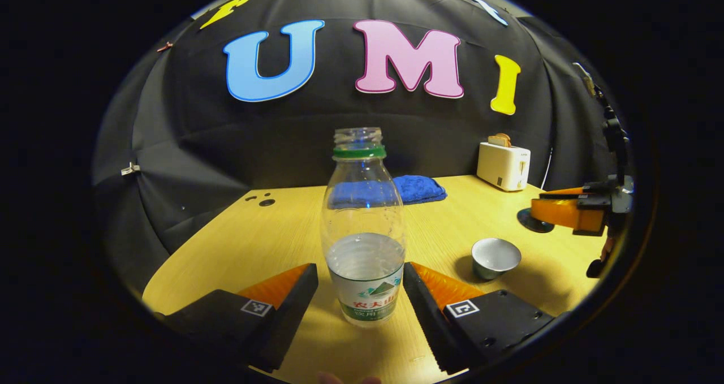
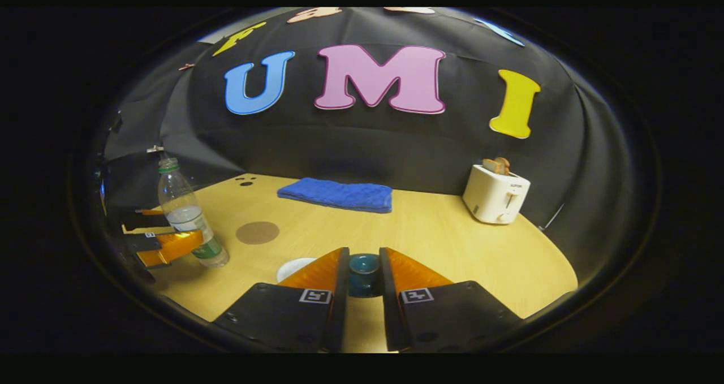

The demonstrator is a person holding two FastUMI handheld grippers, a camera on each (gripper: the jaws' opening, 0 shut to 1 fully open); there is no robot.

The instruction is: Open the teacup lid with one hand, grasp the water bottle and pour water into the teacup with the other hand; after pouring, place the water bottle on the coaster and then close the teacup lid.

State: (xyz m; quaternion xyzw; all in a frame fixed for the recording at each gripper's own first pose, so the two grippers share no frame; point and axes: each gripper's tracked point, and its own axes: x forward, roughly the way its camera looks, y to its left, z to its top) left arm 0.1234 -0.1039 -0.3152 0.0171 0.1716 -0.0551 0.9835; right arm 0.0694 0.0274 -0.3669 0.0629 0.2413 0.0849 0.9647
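Left gripper view: the left gripper [image 1: 362,293] stands spread around the water bottle [image 1: 363,242], not touching. Thin, part-filled plastic likely dents; grasp the labelled waist. The teacup [image 1: 495,257] sits right, uncovered.

Right gripper view: the right gripper [image 2: 363,276] is clamped on the lid [image 2: 363,275].

A recording booth: black cloth wall [image 2: 367,146] behind a wooden surface [image 2: 441,242] staged with a toaster [image 2: 495,196] (bread inside).

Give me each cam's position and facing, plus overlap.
Left gripper view: rides the left gripper, facing the bottle standing between its open fingers; teacup and right gripper sit farther off.
Right gripper view: rides the right gripper, closed on the lid, above the table.
Shared: bottle, towel, toaster.
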